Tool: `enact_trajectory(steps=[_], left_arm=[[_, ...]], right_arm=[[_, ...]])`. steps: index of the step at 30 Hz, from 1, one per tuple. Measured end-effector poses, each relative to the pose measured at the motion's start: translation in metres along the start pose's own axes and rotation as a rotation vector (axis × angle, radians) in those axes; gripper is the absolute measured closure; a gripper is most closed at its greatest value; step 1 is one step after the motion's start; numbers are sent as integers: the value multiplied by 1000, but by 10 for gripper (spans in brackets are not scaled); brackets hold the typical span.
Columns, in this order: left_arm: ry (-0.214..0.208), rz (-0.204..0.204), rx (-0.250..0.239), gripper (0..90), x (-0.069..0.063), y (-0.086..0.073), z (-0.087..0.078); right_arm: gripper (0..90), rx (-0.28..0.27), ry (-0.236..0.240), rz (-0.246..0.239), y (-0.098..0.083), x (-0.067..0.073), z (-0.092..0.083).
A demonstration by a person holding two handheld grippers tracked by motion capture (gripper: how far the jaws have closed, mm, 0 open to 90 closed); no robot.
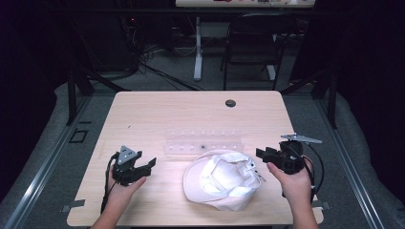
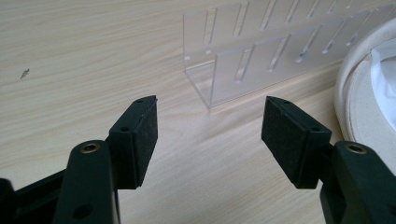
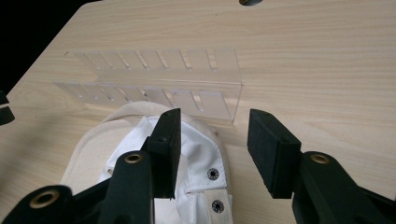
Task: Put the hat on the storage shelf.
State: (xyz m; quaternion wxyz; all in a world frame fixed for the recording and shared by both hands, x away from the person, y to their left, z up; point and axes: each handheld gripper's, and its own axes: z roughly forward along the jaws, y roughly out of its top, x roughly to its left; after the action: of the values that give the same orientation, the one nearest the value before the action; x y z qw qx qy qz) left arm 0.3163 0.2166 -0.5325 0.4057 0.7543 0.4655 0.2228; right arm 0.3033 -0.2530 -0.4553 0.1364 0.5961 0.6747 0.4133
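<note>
A white cap [image 1: 219, 179] lies upside down on the wooden table [image 1: 157, 114], near the front middle. Just behind it stands a clear acrylic slotted rack [image 1: 203, 142]. My left gripper [image 1: 149, 168] hovers left of the cap, open and empty, pointing toward it. In the left gripper view the left gripper [image 2: 210, 105] faces the rack's end [image 2: 243, 60], with the cap's brim [image 2: 364, 93] at the right. My right gripper [image 1: 261, 153] is open at the cap's right edge. In the right gripper view the right gripper [image 3: 215, 116] hangs above the cap's snap strap [image 3: 214, 173], touching nothing, with the rack [image 3: 159, 79] beyond.
A round cable hole [image 1: 230, 103] sits near the table's far edge. Behind the table a black folding chair [image 1: 253, 43] and a white desk leg [image 1: 197, 47] stand on the floor among cables. Bare tabletop stretches behind and left of the rack.
</note>
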Motion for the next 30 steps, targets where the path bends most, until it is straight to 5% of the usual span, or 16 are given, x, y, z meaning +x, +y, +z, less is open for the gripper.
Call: enact_trajectory(steps=[7, 21, 30], left_arm=[[-1, -23, 11, 398, 1, 0, 0], [-33, -8, 23, 435, -3, 4, 2], [-44, 12, 46, 434, -6, 3, 4]], right_arm=[[549, 47, 0, 18, -1, -2, 2], [522, 168, 79, 66, -3, 1, -2], [454, 294, 79, 64, -14, -4, 24]])
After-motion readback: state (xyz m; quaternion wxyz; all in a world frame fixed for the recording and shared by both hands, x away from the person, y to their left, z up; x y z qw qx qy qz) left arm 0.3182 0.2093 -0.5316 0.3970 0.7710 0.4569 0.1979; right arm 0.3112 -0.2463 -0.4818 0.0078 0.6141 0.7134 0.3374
